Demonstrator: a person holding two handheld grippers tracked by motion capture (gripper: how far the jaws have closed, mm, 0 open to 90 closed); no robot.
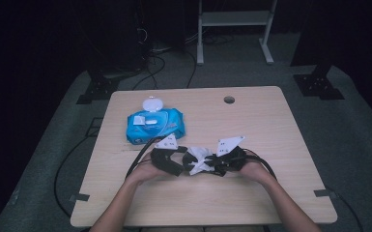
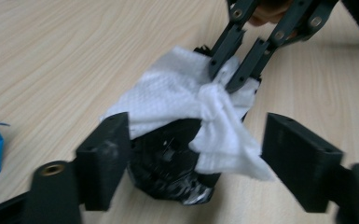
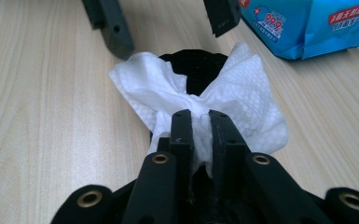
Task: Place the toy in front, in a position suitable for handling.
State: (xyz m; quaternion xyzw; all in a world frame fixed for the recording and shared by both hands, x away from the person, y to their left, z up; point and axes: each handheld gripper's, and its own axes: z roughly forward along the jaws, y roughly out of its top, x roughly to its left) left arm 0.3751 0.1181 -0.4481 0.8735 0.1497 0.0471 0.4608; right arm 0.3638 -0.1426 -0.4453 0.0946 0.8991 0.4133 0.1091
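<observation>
Near the front middle of the wooden counter [image 1: 270, 140], a white wipe [image 3: 242, 100] lies draped over a shiny black thing [image 2: 168, 168]. The wipe is soft, bumpy and bunched into a bow shape, spreading sideways. The right hand-held gripper [image 3: 200, 122] pinches its twisted middle tight. The left hand-held gripper [image 2: 196, 158] stands wide, one jaw on each side of the black thing, touching nothing. Behind, a blue pack of wipes [image 1: 154, 124] shows "999" in red beside other writing I cannot read.
</observation>
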